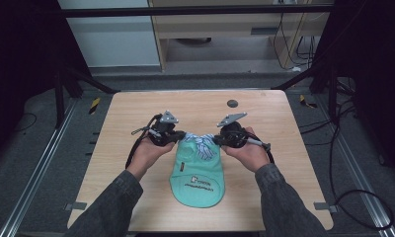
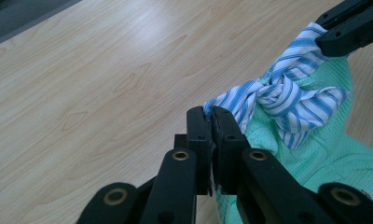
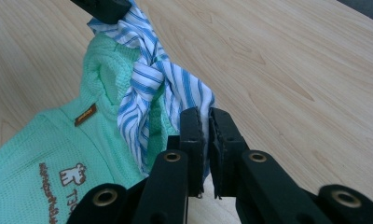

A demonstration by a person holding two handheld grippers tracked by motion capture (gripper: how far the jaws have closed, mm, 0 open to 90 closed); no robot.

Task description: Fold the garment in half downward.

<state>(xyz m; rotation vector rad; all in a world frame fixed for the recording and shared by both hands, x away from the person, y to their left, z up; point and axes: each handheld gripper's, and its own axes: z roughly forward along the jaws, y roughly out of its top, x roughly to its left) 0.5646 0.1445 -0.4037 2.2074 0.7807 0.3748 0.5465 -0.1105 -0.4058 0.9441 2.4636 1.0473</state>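
At the lower middle of the high view a mint green garment (image 1: 198, 180) lies flat on the wooden table (image 1: 136, 148). Just above it, at frame centre, its blue-striped collar (image 1: 199, 143) is stretched between the tools. The left gripper (image 1: 178, 136) is clamped on one collar end, the right gripper (image 1: 216, 140) on the other.

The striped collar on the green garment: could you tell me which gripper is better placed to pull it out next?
Neither clearly. The left gripper and right gripper each pinch one end of the blue-striped collar, level with each other across the mint-green garment.
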